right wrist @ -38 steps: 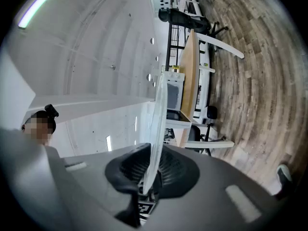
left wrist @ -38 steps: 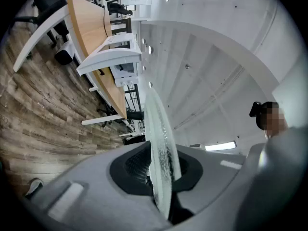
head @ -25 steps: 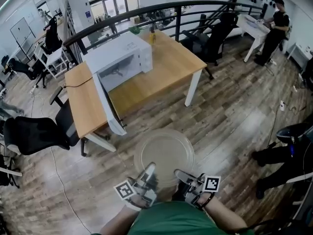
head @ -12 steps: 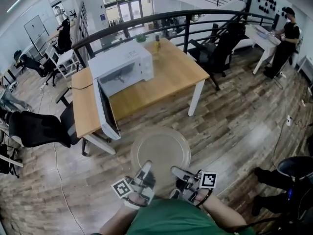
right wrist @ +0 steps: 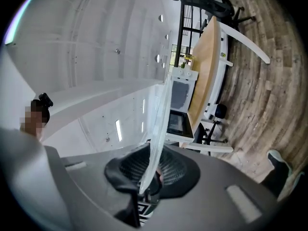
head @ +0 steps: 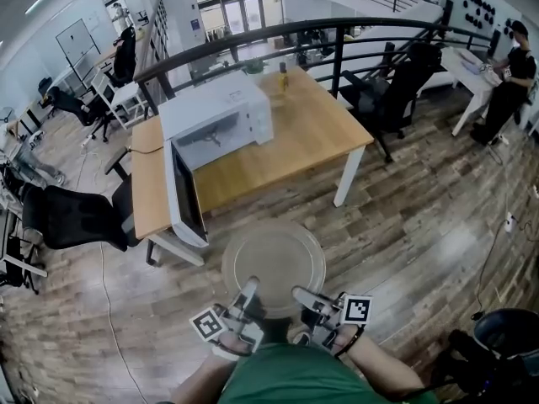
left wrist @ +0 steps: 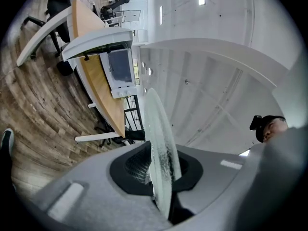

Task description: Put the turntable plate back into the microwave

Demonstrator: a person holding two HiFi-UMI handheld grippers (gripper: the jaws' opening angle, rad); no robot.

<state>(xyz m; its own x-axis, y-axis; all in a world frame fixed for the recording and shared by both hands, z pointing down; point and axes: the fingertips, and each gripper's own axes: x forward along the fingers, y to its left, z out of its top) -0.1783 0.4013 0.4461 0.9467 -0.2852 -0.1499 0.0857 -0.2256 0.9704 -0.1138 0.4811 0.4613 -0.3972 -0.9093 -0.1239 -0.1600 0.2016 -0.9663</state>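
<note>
I hold a round clear glass turntable plate (head: 274,257) level in front of me, above the wooden floor. My left gripper (head: 246,293) is shut on its near left rim and my right gripper (head: 301,296) is shut on its near right rim. In the left gripper view the plate (left wrist: 159,143) runs edge-on between the dark pads; the right gripper view shows the plate (right wrist: 156,129) likewise. The white microwave (head: 221,114) stands on the wooden table (head: 299,133) ahead, its door (head: 184,196) swung wide open toward me, the cavity showing.
Black office chairs (head: 72,217) stand left of the table and beyond it. A black railing (head: 278,32) runs behind the table. A person (head: 512,78) stands at a white desk at the far right. A bottle (head: 284,76) sits on the table's far edge.
I have moved with the plate in both grippers toward the table; the microwave and its open door now sit closer and more to the centre of the head view.
</note>
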